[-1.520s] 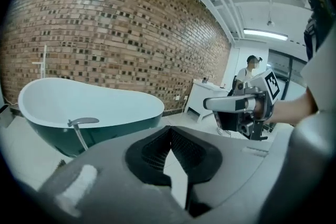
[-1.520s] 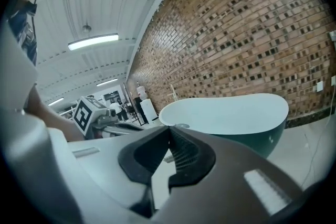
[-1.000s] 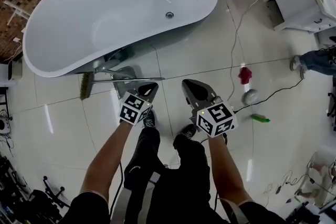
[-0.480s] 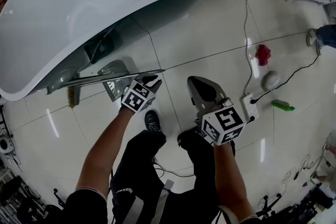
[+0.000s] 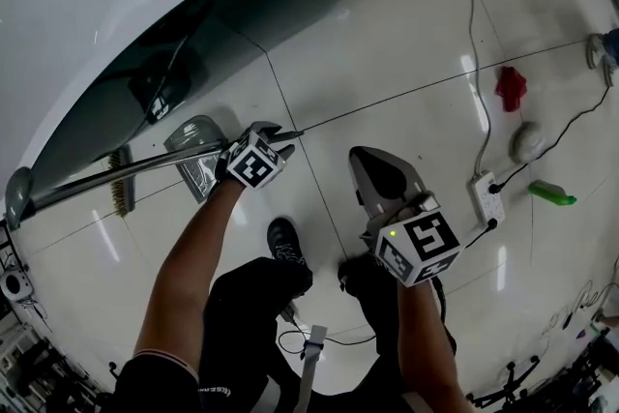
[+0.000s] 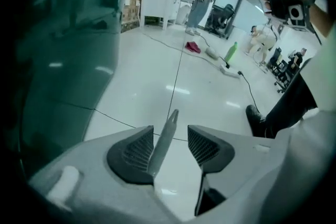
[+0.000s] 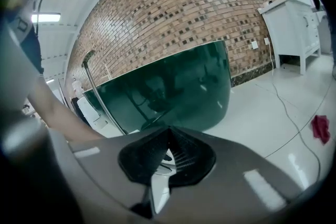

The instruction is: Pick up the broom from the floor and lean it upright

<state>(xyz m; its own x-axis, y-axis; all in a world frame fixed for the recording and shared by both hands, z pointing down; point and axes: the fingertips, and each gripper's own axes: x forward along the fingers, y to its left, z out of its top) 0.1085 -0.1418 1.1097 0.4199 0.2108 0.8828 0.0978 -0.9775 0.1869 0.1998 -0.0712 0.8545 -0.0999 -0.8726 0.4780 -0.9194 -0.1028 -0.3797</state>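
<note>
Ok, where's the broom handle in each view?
Head view: the broom handle lies on the floor, left of centre, running left from the left gripper.
Left gripper view: bottom centre, between the apart jaws, which have just been opening.
Right gripper view: likely it, thin and slanting, at left.
Shared landmark: the tub, in all three.

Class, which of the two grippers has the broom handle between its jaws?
The left gripper: its jaws have just been opening and stand apart around the broom handle. The right gripper has its jaws together, empty.
</note>
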